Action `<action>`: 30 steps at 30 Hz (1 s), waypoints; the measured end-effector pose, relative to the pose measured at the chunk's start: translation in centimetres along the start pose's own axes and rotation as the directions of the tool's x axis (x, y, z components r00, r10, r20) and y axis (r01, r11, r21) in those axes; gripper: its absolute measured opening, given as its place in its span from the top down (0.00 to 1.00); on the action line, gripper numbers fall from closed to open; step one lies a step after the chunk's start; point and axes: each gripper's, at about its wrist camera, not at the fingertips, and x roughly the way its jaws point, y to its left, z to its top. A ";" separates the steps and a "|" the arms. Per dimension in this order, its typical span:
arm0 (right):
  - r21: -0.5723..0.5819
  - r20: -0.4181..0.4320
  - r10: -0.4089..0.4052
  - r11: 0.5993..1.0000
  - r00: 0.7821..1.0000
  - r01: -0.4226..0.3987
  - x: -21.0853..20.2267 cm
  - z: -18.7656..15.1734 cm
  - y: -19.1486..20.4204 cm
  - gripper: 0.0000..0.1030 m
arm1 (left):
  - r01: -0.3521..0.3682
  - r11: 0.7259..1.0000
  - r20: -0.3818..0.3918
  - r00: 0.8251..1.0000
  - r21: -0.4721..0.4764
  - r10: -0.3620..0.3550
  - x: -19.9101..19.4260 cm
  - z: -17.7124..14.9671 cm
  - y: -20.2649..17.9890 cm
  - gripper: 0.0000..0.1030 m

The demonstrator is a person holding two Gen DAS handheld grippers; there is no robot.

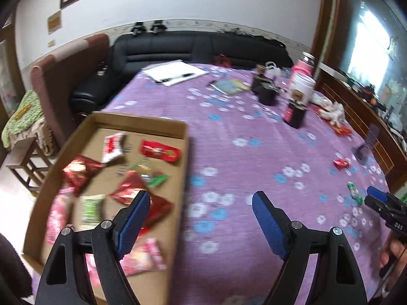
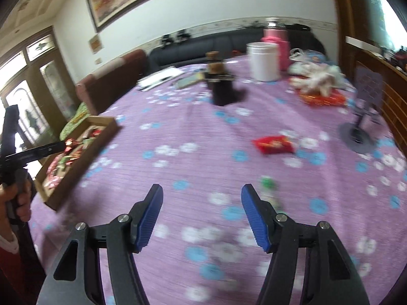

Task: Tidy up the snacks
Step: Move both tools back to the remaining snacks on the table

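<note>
A shallow cardboard box (image 1: 137, 124) at the table's left holds several snack packets, red (image 1: 160, 150), green and pink. My left gripper (image 1: 201, 203) is open and empty over the box's right edge. In the right wrist view the same box (image 2: 105, 129) lies far left. A red snack packet (image 2: 273, 144) lies loose on the purple cloth, and a small green packet (image 2: 269, 190) sits just beyond my right finger. My right gripper (image 2: 202, 195) is open with nothing between its pads. The red packet (image 1: 340, 164) and green packet (image 1: 354, 193) also show in the left wrist view, near the right gripper (image 1: 376, 197).
A white canister (image 2: 263, 61), a pink bottle (image 2: 278, 45), a dark bottle (image 2: 221, 84), papers with a pen (image 1: 175, 72), a crumpled white bag on red packaging (image 2: 318, 81) and a purple stand (image 2: 361, 117) occupy the far and right table. A black sofa (image 1: 178, 48) stands behind.
</note>
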 end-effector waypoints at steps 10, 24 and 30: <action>-0.012 -0.030 -0.067 0.998 0.997 0.066 0.6 -0.8 -3.9 0.39 | 0.063 0.996 -0.050 0.997 0.058 -0.060 2.1 -0.4 -5.5 0.17; -0.121 -0.098 -0.119 0.987 0.988 0.107 3.9 -1.1 -3.9 0.60 | 0.112 0.990 -0.105 0.989 0.088 -0.102 3.8 -1.2 -8.7 0.17; -0.117 -0.121 -0.104 0.989 0.987 0.090 4.6 -1.0 -4.0 0.81 | 0.121 0.988 -0.114 0.987 0.095 -0.110 4.1 -1.2 -9.5 0.17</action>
